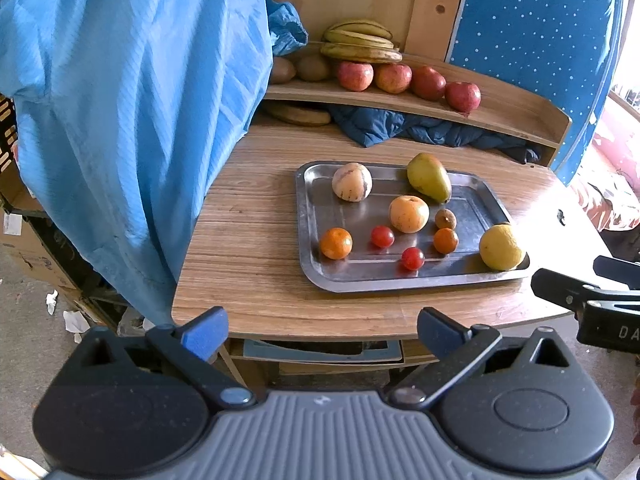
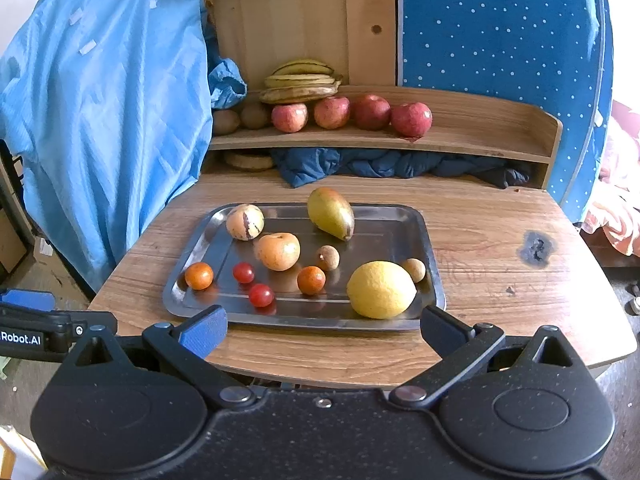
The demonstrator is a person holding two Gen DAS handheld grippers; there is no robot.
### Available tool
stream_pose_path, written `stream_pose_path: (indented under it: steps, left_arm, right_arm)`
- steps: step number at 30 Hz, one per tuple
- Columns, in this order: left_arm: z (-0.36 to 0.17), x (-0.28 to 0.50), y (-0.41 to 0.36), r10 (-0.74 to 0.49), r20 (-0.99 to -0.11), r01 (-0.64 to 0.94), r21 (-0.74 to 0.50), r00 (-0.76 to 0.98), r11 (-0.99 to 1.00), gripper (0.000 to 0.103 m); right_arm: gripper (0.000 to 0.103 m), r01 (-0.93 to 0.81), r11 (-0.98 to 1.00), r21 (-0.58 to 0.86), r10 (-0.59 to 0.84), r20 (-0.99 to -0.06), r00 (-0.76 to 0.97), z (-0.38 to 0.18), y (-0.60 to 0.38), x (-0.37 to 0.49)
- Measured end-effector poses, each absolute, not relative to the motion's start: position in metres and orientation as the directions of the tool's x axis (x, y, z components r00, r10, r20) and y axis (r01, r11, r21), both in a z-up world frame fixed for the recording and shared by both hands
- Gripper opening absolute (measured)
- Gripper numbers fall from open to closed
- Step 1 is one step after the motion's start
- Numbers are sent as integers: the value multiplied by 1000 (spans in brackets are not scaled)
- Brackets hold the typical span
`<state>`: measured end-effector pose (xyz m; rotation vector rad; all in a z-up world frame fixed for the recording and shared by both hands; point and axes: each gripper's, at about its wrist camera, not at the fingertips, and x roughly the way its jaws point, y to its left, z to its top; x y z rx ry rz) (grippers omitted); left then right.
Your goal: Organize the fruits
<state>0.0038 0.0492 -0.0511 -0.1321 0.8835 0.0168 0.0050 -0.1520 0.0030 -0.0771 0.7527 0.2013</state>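
A: Start at the jaws. How do they stand?

B: Both spread wide, nothing between them. The left gripper (image 1: 322, 330) hangs off the near edge of the wooden table (image 1: 248, 240), and the right gripper (image 2: 324, 330) does the same, just short of the metal tray (image 2: 434, 280).

A: What lies straight ahead of the right jaws?

B: The tray's near rim, and just beyond it, toward the right finger, the lemon (image 2: 381, 289). A small brown fruit (image 2: 414, 270) touches the lemon's far right side. Toward the left finger sit two cherry tomatoes (image 2: 261, 295), with a small orange (image 2: 311, 280) between them and the lemon, and another small orange (image 2: 199, 275) at the tray's left end.

A: And farther out?

B: A pale orange round fruit (image 2: 278, 251) mid-tray, a second brown fruit (image 2: 329, 257) to its right, then a striped pale melon-like fruit (image 2: 245, 221) and a pear (image 2: 331, 213) at the far rim.

A: Beyond the tray?

B: A shelf (image 2: 480, 136) with four red apples (image 2: 352, 114), bananas (image 2: 300, 80) stacked behind them, and brown fruits (image 2: 240, 118) to their left. Dark blue cloth (image 2: 380, 166) is bunched under the shelf. A light blue garment (image 2: 108, 100) hangs far left.

A: From the left view?

B: The tray sits ahead and right of the jaws; the right gripper shows at the right edge.
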Motion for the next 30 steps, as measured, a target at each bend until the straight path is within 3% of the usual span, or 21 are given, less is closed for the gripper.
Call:
stream_pose_path:
  steps: [30]
  left_arm:
    - [-56,6,42,-12,-797,-117,-103,604,988,102]
  right_arm:
    - [102,-211,977,15,162,-695,701,0,-157,5]
